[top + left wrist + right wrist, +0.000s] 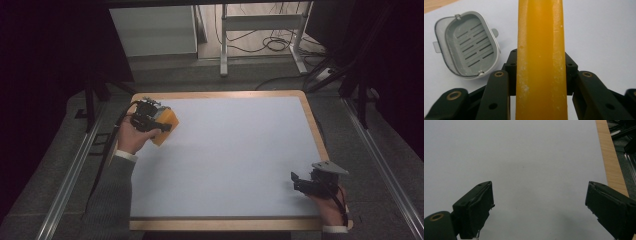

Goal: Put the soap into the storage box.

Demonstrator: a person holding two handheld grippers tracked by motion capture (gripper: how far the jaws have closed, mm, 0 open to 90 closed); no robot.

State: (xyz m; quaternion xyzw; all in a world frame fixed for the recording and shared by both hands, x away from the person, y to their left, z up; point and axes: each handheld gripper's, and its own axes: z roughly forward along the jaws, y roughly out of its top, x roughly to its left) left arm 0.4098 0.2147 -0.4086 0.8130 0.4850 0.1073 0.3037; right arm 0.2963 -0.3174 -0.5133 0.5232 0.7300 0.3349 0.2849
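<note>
Far left of the high view: person's left hand (pixel 131 139), grey sleeve, holds the left gripper (pixel 150 117) over the near-left corner area of the white table top (pixel 235 155), which has a light wooden rim. The gripper is clamped on a flat, yellow-orange bar of soap (pixel 167 127), waxy and slightly chalky on the surface. In the left gripper view the bar (pixel 541 62) stands edge-on between the two black jaws, and both press against its broad sides. The bar looks clear of the table in the high view; whether its lower edge touches I cannot tell.

To the left of the bar in the left gripper view: a grey, rounded plastic soap dish (pixel 467 48) with a slotted drain insert lies open on the white surface, apart from the soap and the jaws.

Centre of the table: bare white surface.

Right, near edge: person's right hand (pixel 331 207) holds the right gripper (pixel 305 182), grey three-cornered plate on top. In the right gripper view its jaws stand spread wide, only white table between them, the wooden rim (pixel 610 157) at the right.
</note>
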